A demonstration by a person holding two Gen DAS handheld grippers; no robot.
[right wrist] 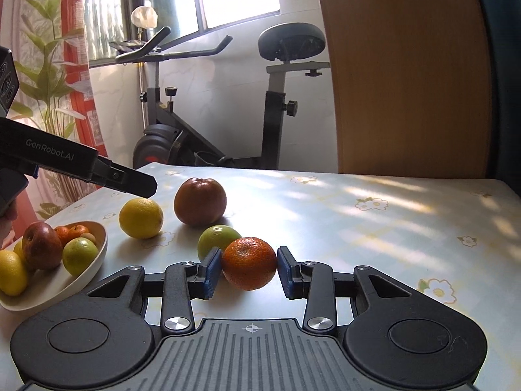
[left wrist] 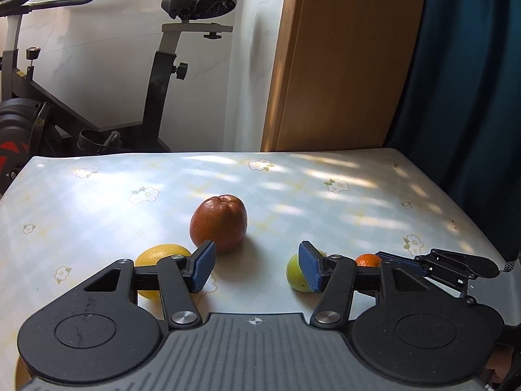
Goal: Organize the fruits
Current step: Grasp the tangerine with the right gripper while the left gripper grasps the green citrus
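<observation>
The right tongs (right wrist: 249, 272) are clamped on the orange mandarin (right wrist: 249, 262), blue pads pressing its left and right flanks at the widest part, and it sits on the tabletop (right wrist: 374, 228) near the front edge. By the look of it, that fruit is light and a little soft, with a pebbly skin that ought to grip well; squeeze too hard and it could bruise, so across the middle is the place to hold it.

Right behind it, touching or nearly so, is a green fruit (right wrist: 216, 238). Farther back stands a big reddish-brown apple (right wrist: 200, 201), and to its left a yellow lemon (right wrist: 141, 217). These round ones could roll if nudged.

The left tongs (left wrist: 257, 267) hang wide apart with nothing between them, above the tabletop just in front of the apple.

At the near left waits the white bowl (right wrist: 97, 260), already carrying several fruits. The way there looks open, though the left tongs hover above that side.
</observation>
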